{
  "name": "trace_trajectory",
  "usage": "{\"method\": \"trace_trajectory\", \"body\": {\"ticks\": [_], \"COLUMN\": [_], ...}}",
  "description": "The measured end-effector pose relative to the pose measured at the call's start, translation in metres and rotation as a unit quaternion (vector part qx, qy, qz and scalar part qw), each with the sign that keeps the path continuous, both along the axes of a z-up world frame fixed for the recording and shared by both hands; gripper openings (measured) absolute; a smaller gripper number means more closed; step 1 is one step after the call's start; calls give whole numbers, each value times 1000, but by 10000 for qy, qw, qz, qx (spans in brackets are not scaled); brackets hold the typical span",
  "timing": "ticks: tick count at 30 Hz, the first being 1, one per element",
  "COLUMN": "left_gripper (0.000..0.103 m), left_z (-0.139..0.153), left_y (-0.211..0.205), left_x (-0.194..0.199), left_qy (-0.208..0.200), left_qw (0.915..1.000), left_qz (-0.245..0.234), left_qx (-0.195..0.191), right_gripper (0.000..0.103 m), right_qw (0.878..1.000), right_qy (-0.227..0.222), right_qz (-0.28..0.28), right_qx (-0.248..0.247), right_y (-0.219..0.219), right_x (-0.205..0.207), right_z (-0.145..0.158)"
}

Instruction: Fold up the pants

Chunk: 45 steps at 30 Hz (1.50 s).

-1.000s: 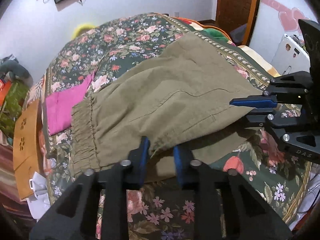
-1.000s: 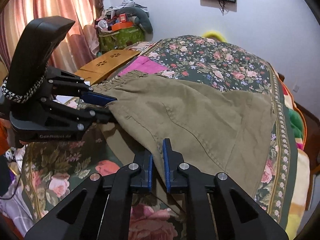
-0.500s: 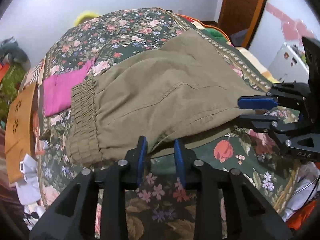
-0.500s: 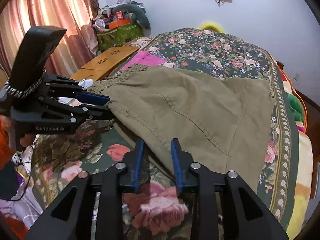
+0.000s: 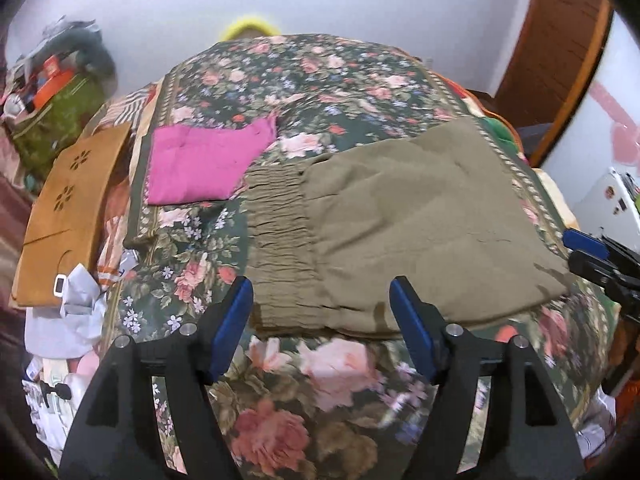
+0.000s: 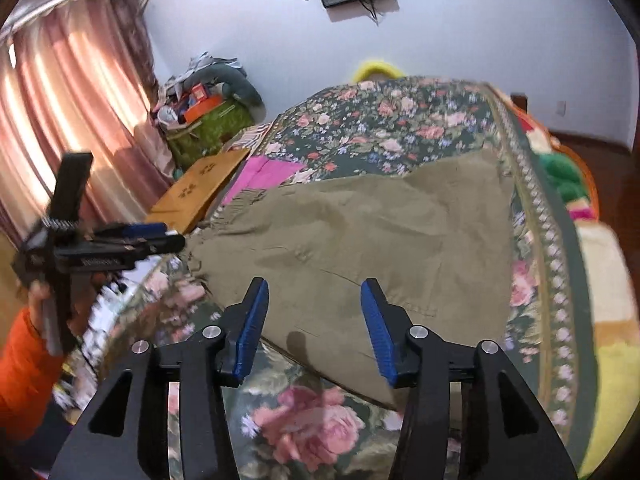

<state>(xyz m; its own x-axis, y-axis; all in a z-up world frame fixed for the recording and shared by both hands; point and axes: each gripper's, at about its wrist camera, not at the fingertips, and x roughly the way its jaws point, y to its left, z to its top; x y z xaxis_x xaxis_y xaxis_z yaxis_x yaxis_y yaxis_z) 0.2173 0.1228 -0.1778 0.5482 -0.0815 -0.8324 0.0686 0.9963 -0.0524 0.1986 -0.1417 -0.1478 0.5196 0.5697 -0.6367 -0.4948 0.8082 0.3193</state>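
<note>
Olive-green pants [image 5: 400, 220] lie folded flat on the floral bedspread, with the gathered elastic waistband [image 5: 280, 240] at their left end. They also show in the right wrist view [image 6: 380, 232]. My left gripper [image 5: 322, 316] is open and empty, just short of the near edge of the waistband end. My right gripper [image 6: 314, 312] is open and empty over the pants' near edge. The left gripper shows in the right wrist view [image 6: 160, 236] at the waistband corner. The right gripper's fingertips [image 5: 584, 248] show at the right edge of the left wrist view.
A folded pink cloth [image 5: 208, 160] lies beyond the waistband. An orange-brown wooden board [image 5: 68, 212] sits off the bed's left side, with white clutter [image 5: 68, 312] below it. A green bag with stuffed items [image 6: 208, 120] stands by the curtain. The bed edge runs along the right [image 6: 552, 240].
Both grippers have let go of the pants and opened wide. The lifted fold has dropped flat onto the bed. Both grippers have pulled back from the cloth.
</note>
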Motion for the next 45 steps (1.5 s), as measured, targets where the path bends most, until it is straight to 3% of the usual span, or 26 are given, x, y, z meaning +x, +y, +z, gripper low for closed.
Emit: {"method": "trace_trajectory", "body": {"ticks": [4,6,8,11,16,23,30,35,40,45], "left_gripper": [71,73,83,90,90,90,90,90,90,90], "left_z": [-19,-33,-44,-55,-58,-58,-56,-55,-44,-17], "left_y": [1,-3,-7,-5,10,19,13,12,15,10], "left_x": [11,14,15,13,9,4,0,-4,-5,-7], "left_qy": [184,274,363,328,339,349,280,309,406,106], "left_qw": [9997,9989,9978,9969,9981,9983,9976,9972,9968,9962], "left_qz": [74,69,65,73,167,316,327,307,406,329], "left_qx": [112,372,556,718,494,342,547,608,556,797], "right_gripper": [49,64,70,70,70,70,70,70,70,70], "right_qw": [9996,9988,9974,9947,9945,9938,9917,9920,9921,9947], "right_qy": [171,279,397,578,768,725,722,850,913,679], "right_qz": [114,193,317,442,358,73,-490,-527,-529,-569], "right_qx": [-175,-341,-513,-730,-613,-845,-947,-769,-678,-517], "right_y": [18,27,34,37,13,-27,-67,-75,-79,-86], "right_x": [11,15,17,17,15,3,-8,-15,-14,-7], "right_z": [-10,-18,-27,-43,-47,-49,-52,-55,-47,-25]}}
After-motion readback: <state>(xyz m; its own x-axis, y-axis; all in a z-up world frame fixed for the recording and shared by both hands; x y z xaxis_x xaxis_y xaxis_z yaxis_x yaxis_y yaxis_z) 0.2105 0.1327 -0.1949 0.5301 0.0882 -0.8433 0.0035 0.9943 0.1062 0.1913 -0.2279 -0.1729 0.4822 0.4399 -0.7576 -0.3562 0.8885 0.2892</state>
